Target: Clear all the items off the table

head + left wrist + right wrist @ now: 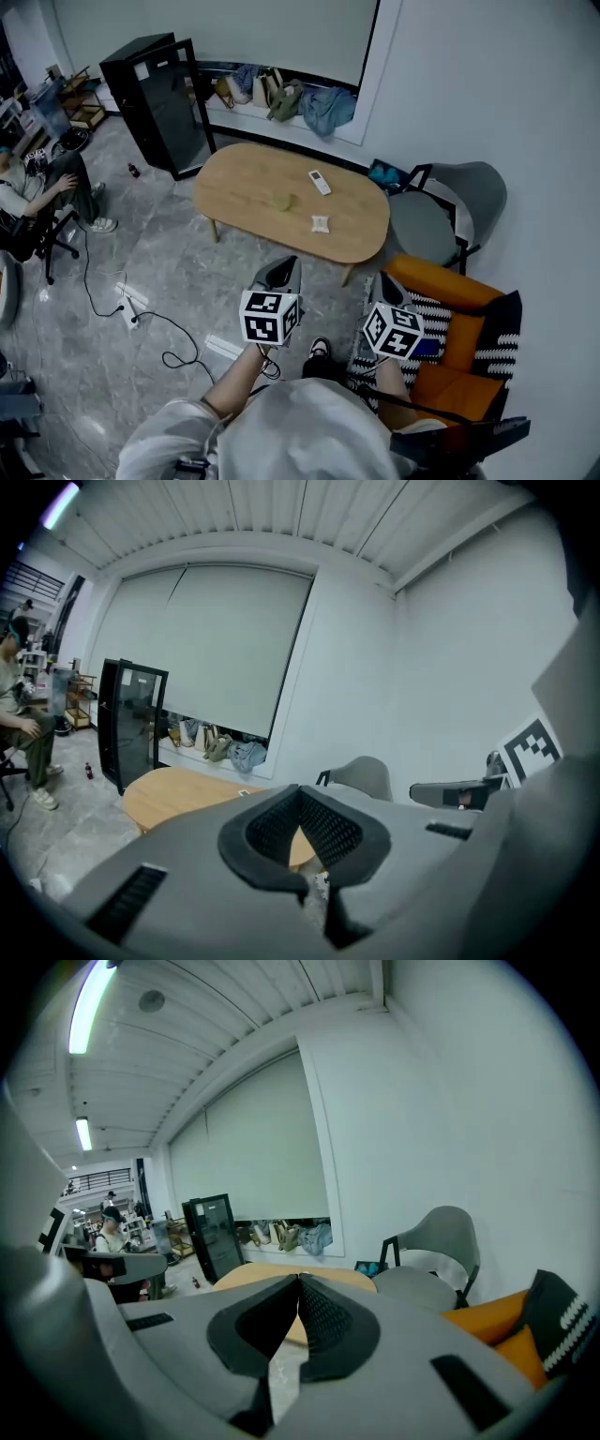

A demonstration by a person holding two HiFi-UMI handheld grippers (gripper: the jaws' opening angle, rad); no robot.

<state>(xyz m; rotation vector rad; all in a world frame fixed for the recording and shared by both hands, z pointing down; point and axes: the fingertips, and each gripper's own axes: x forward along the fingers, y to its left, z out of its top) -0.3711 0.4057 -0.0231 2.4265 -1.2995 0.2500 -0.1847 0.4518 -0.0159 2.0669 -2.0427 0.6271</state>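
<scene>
Now, left gripper (284,269) jaws together, empty, right gripper (387,284) jaws together, empty, both short of the table (244,183), remote (320,182), green lump (284,201), white packet (320,223) on top.

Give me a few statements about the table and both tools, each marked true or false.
1. Three small things lie on the wooden table: a remote, a greenish item and a white item. True.
2. The left tool grips the remote. False: it is shut on nothing, short of the table.
3. The right tool stands wide open. False: its jaws are together.
4. A grey chair stands at the table's end. True.
</scene>
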